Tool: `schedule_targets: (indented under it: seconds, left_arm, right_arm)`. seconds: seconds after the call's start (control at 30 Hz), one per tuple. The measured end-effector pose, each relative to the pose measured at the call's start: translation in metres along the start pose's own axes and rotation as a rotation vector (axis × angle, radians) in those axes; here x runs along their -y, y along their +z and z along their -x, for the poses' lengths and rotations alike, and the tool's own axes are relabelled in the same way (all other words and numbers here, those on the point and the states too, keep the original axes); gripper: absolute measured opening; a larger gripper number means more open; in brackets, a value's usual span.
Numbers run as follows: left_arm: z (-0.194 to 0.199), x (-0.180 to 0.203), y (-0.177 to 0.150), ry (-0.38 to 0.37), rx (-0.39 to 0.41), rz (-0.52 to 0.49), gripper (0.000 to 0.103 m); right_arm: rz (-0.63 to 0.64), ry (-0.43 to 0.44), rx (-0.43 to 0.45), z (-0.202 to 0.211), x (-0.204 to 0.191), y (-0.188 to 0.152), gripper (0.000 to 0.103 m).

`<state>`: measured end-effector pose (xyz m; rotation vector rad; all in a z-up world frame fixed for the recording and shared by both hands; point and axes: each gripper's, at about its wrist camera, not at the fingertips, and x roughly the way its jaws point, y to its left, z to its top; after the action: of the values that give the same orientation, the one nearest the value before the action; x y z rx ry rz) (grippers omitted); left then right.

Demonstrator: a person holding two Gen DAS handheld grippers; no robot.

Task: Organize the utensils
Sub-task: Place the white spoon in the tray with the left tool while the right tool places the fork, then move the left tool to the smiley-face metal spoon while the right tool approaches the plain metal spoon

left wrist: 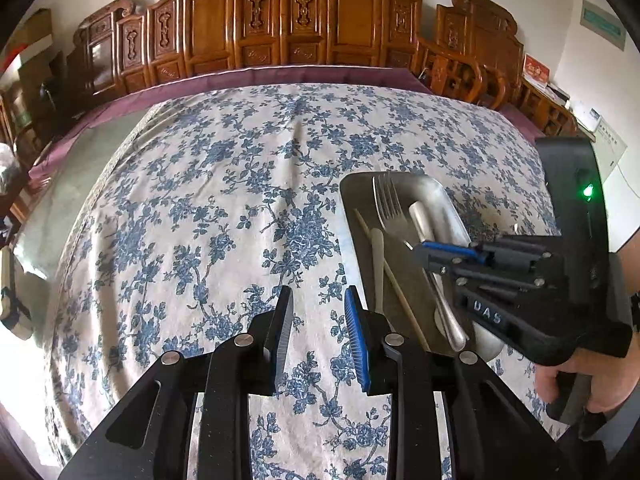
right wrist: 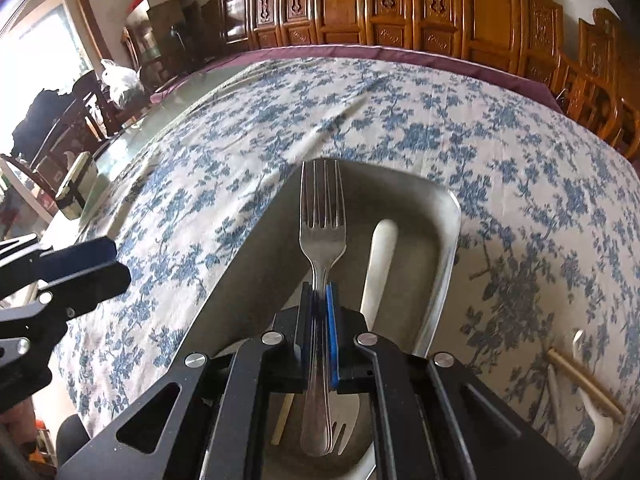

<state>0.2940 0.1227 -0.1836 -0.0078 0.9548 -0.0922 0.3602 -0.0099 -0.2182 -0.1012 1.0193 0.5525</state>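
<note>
A big table fills the room's middle, draped in a white cloth (left wrist: 224,184) printed with blue flowers, with a purple underlay (left wrist: 256,74) showing along its far edge. Behind it stands a row of carved wooden chairs (left wrist: 260,24) against the wall.

On the cloth, toward the right side, sits a metal tray (right wrist: 444,248), rectangular with rounded corners. Inside it lie a white utensil (right wrist: 380,264) with a rounded handle, a pale chopstick (left wrist: 394,280) running lengthwise, and a second white-handled piece (left wrist: 377,264) beside the chopstick. Its far end cannot be made out.

The right gripper (right wrist: 320,304) hangs over the tray, tilted down, its two pads pinched tight on the neck of a steel fork (right wrist: 322,216). The tines point away toward the tray's far wall, and the handle runs back under the tongs. From the other camera the fork's handle (left wrist: 450,312) slants down over the tray's near end. Whether it touches the tray floor I cannot tell.

The left gripper (left wrist: 318,320) sits just left of the tray above bare cloth, its jaws parted with nothing between them. A hand (left wrist: 576,376) wraps the right tool's grip at the table's near edge.

Off the tray to the right, more chopsticks (right wrist: 584,380) and a white spoon (right wrist: 592,408) lie on the cloth.
</note>
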Motion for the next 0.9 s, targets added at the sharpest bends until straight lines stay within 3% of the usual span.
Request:
schedule_targets:
  seconds: [0.23, 0.47, 0.67, 0.8, 0.9]
  left_arm:
    - [0.009, 0.020, -0.001, -0.014, 0.014, -0.021, 0.025]
    - [0.032, 0.054, -0.002, -0.050, 0.045, -0.057, 0.025]
    - [0.047, 0.098, -0.006, -0.108, 0.069, -0.091, 0.027]
    - [0.045, 0.131, -0.012, -0.147, 0.060, -0.111, 0.027]
    - [0.035, 0.154, -0.016, -0.165, 0.041, -0.125, 0.027]
  right_arm:
    - [-0.003, 0.026, 0.052, 0.027, 0.007, -0.005, 0.009]
    - [0.001, 0.020, 0.144, 0.102, 0.036, -0.039, 0.009]
    - [-0.037, -0.051, 0.182, 0.155, 0.084, -0.083, 0.009]
    - [-0.046, -0.111, 0.165, 0.173, 0.119, -0.110, 0.023]
    - [-0.062, -0.139, 0.144, 0.176, 0.143, -0.128, 0.023]
